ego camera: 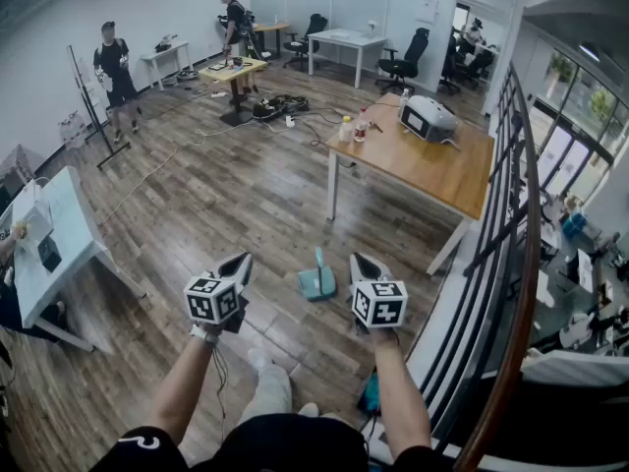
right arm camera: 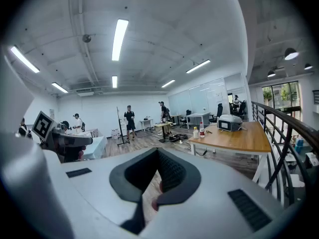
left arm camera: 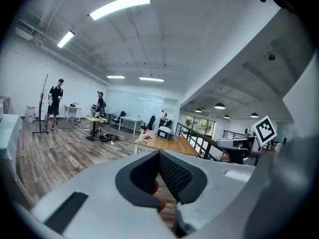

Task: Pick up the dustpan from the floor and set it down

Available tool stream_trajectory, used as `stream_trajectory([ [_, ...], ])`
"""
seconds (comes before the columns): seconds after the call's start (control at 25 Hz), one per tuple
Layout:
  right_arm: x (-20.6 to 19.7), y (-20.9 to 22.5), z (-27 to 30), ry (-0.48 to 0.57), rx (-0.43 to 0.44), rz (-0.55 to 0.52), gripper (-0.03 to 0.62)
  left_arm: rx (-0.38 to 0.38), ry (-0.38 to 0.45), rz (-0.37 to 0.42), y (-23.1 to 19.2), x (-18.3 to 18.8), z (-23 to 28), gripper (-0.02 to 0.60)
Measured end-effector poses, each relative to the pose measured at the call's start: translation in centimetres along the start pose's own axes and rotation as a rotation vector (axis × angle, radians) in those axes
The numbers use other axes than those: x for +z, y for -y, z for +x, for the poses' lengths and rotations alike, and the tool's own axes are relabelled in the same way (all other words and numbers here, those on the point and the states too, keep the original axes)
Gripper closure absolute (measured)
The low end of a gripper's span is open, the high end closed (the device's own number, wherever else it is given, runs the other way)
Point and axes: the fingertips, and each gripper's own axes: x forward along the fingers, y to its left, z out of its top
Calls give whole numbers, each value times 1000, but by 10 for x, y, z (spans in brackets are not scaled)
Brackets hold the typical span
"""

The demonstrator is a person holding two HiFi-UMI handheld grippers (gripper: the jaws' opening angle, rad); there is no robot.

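Both grippers were held out over the wooden floor [ego camera: 226,195], noses tipped slightly down.

Left gripper [ego camera: 239,264]: we saw the jaws closed together, with nothing between them.

Right gripper [ego camera: 360,262]: its jaws were likewise pressed together and empty.

The teal dustpan [ego camera: 317,281] sat on the floor between the two grippers. It touched neither, and its handle stood upright.

We noted a wooden table [ego camera: 432,165] beyond it and a dark railing [ego camera: 532,175] along our right side.
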Motion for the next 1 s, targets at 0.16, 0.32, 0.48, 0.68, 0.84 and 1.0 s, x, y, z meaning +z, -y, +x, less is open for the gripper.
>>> stream_trajectory([
  [0.16,5,-1,10,3,2,1,600,2,-4,0,-8,4,5,584],
  [0.32,7,-3,22,8,3,1,600,11,-7,13,-20,5,10,584],
  [0.48,6,0,39,2,-5,13,600,3,-7,-8,-32,6,22,584],
  [0.68,10,9,72,-10,-7,15,600,16,-21,11,-55,12,51,584],
  [0.84,19,19,108,-12,-11,14,600,-2,-23,-17,-75,17,85,584],
  [1.0,33,26,148,-19,-18,8,600,-19,-29,-14,-100,33,119,584],
])
